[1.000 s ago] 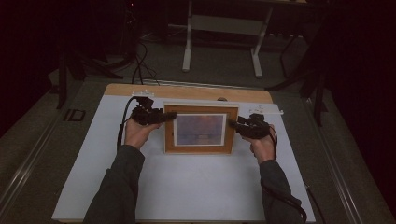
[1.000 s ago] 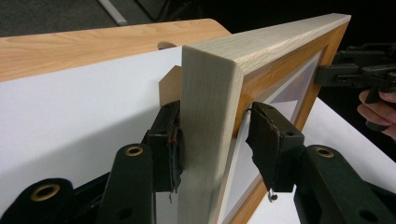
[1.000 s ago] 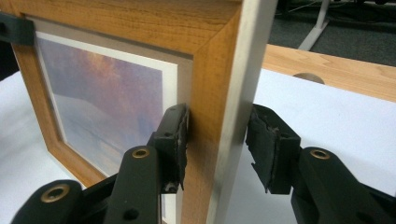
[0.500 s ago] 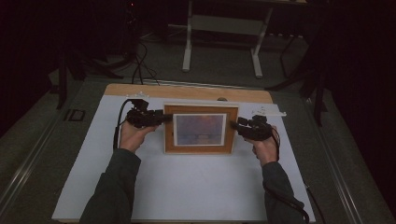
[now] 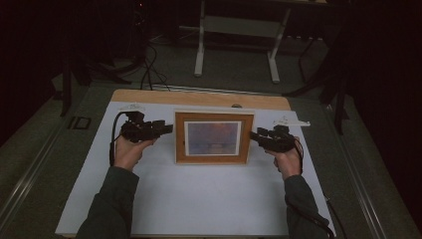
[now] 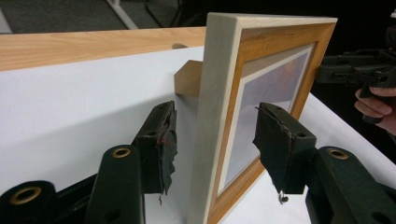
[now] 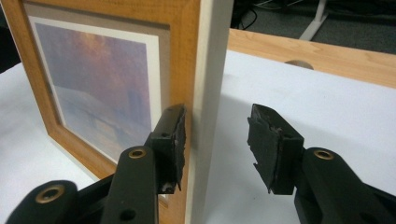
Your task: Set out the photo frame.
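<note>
Wooden picture frame (image 5: 214, 138) stands upright near the middle of the white table cover (image 5: 199, 199), propped on its back stand (image 6: 188, 78), and we have a gripper at each side edge. Our left gripper (image 6: 212, 140) has its jaws apart, straddling the frame's pale left edge with a clear gap on both sides. Our right gripper (image 7: 215, 140) is also parted; its near pad (image 7: 176, 135) sits right against the front face while the other jaw hangs well clear behind the right edge. So nothing is clamped yet, as we read it. The risk from here: if one side closes before the other, that single pad could push the frame around on its stand and tip it flat. We also worry about the frayed pad lining (image 6: 168, 149) slipping on the smooth pale edge, and about a pad biting onto the glass over the print (image 7: 93, 79) rather than the wood
</note>
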{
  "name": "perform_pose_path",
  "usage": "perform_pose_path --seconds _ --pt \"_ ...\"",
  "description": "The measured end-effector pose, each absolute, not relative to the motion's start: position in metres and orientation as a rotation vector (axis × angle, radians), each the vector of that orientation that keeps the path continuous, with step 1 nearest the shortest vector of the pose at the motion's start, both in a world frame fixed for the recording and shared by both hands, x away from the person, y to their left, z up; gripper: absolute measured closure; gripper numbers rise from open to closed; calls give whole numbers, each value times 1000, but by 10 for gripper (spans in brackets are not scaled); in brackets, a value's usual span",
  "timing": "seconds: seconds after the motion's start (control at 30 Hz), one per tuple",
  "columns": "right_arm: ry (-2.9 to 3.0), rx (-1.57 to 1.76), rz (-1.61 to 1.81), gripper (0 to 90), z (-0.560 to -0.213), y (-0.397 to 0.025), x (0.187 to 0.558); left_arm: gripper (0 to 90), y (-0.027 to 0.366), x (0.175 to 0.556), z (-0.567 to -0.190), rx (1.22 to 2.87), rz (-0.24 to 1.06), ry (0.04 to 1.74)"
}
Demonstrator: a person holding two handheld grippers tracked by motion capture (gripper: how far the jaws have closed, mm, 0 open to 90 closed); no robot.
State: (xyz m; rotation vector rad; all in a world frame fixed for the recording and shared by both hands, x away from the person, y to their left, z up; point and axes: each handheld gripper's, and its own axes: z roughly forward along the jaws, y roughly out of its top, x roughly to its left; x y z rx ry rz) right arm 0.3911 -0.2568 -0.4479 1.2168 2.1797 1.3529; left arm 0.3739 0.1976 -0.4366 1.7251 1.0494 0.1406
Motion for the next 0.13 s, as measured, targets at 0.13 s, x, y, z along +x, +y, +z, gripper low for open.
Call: perform_pose_path --seconds 0.13 --pt "2195 1235 1345 547 -453 -260 391 473 201 362 -442 1766 195 1085"
